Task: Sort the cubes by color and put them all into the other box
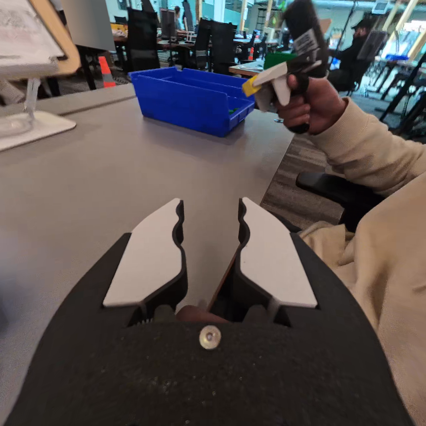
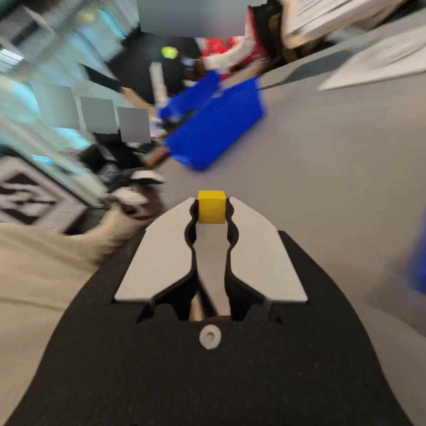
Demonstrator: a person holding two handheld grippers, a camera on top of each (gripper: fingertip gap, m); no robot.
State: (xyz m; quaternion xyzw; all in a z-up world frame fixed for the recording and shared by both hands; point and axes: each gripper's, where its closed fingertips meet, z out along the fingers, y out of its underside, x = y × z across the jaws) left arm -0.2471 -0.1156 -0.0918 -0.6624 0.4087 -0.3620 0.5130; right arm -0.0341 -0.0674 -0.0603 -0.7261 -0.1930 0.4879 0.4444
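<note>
My right gripper (image 2: pixel 211 202) is shut on a yellow cube (image 2: pixel 211 207), held in the air over the grey table. In the left wrist view that gripper (image 1: pixel 252 86) holds the yellow cube (image 1: pixel 249 87) just above the right end of a blue divided box (image 1: pixel 184 103). Something green (image 1: pixel 232 112) shows inside that box's near compartment. The same box (image 2: pixel 214 131) appears blurred ahead in the right wrist view. My left gripper (image 1: pixel 211 202) is open and empty, low over the table near its front edge.
A grey table (image 1: pixel 115 173) ends at the right, with carpet and a black chair arm (image 1: pixel 334 191) beyond. A white stand base (image 1: pixel 34 129) sits at the left. A second blue shape (image 2: pixel 418 260) is blurred at the right edge. My beige sleeve (image 1: pixel 368 143) reaches across. Left tips to right tips: about 25 centimeters.
</note>
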